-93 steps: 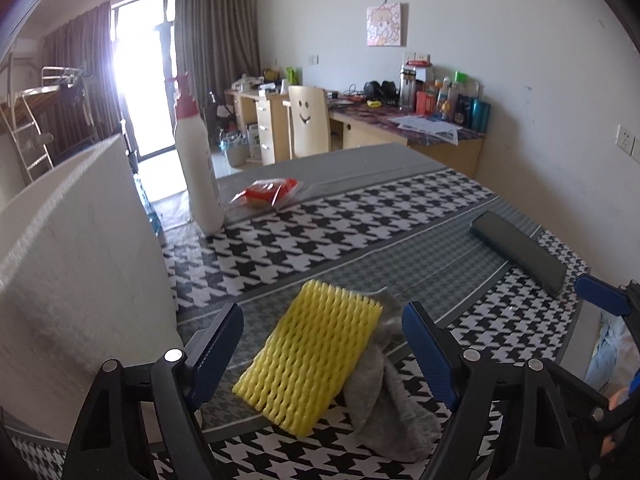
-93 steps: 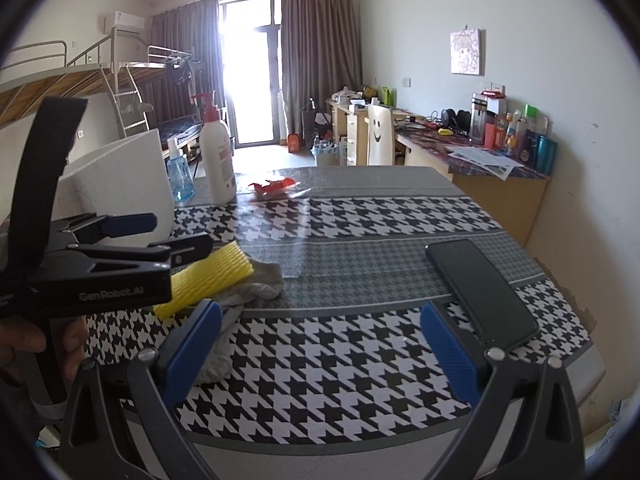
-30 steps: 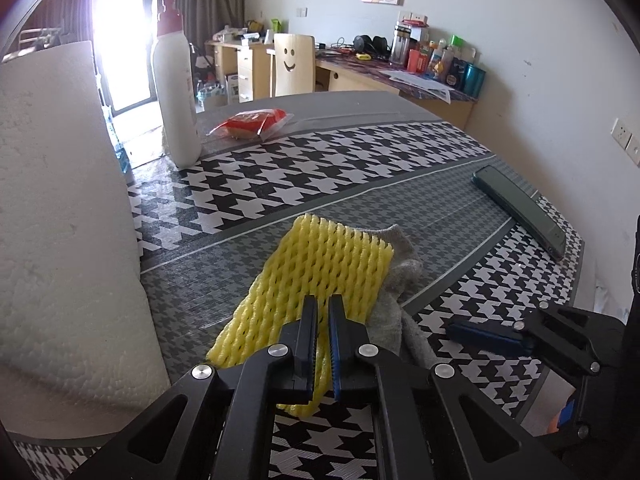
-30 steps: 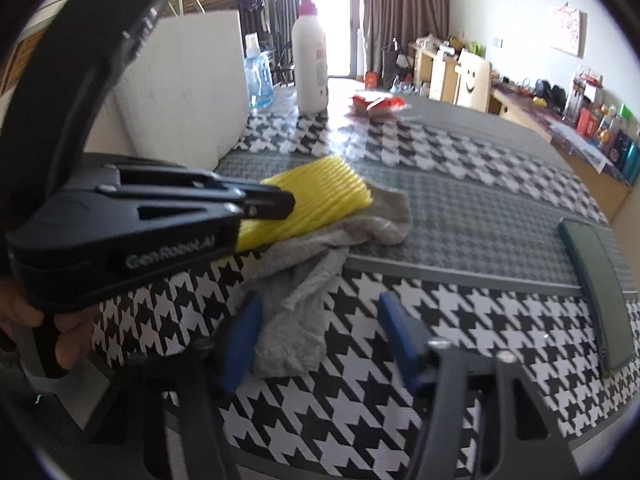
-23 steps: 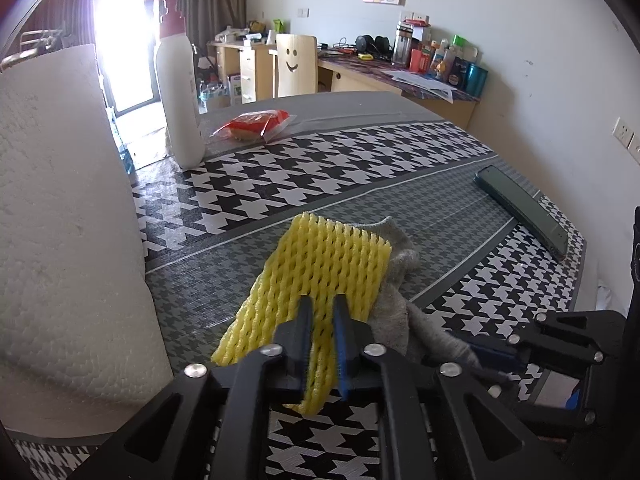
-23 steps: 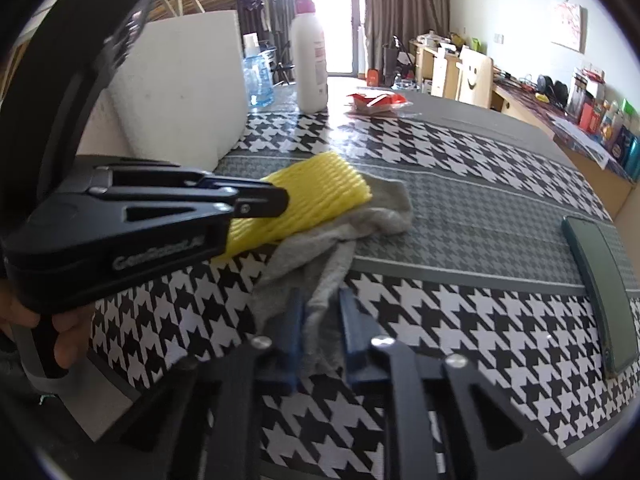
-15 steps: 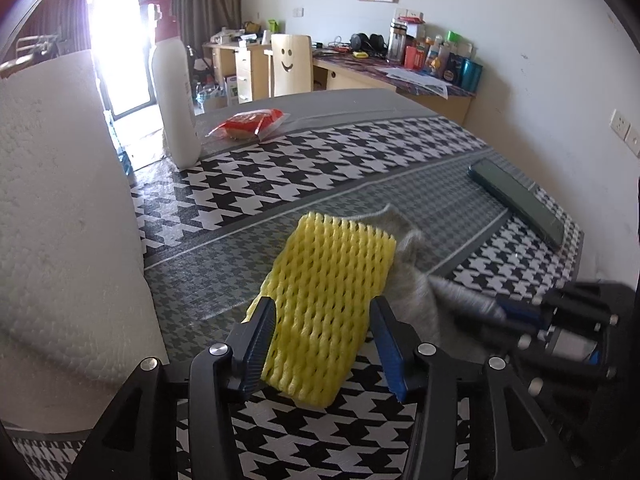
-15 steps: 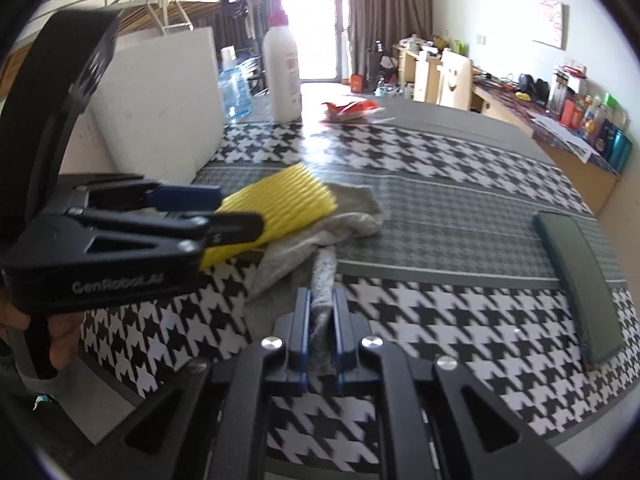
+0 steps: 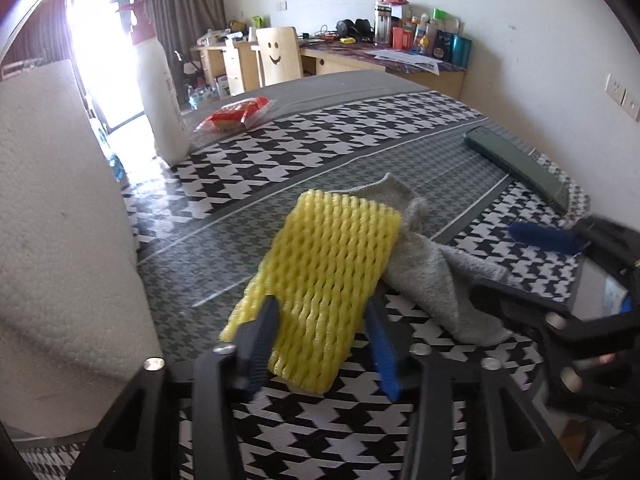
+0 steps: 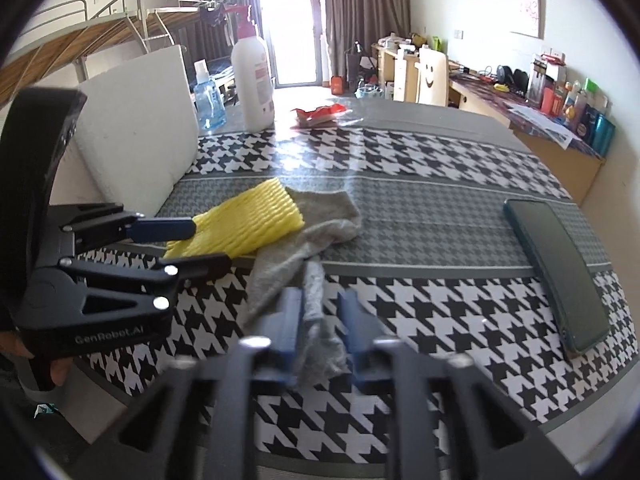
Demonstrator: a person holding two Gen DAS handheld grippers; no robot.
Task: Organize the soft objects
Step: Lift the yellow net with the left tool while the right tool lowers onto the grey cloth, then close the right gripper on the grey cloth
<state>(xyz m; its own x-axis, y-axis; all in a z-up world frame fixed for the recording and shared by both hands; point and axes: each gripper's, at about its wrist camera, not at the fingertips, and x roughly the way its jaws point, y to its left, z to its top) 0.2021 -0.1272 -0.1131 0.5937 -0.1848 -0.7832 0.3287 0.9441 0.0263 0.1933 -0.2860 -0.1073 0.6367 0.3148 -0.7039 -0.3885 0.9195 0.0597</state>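
White foam block (image 10: 136, 120) stands upright at the far left on the bench (image 10: 420, 208), houndstooth cover. Behind it one small blue bottle (image 10: 208, 100), then one white pump bottle (image 10: 253, 80) with pink top, then one red snack packet (image 10: 320, 114) lying flat further right.

Left gripper (image 9: 320, 332): jaws part open and just closing in, straddling the near end of the yellow foam net (image 9: 320, 272). Left pad looks to touch the net's edge, right pad clear of it, so no clamp yet. One net only, lying flat near the front-left of the bench, its right edge overlapping the grey cloth (image 9: 432, 280). A hand is seen under the left gripper body in the right wrist view.

One grey cloth, crumpled, partly under the net and trailing toward the front edge. Right gripper (image 10: 320, 320): jaws apart, just opened, a raised fold of the cloth standing between the blue pads; left pad close to or brushing it, right pad clear. Image blurred here, contact unsure.

Far right: one dark phone (image 10: 556, 272) lying flat near the bench's right edge, well apart from the cloth. Nothing between the two grippers and their items; foam block sits close to the net's left side.

Background: chair with a smiley face (image 10: 430, 76), cluttered desk along the right wall, loft bed at left.
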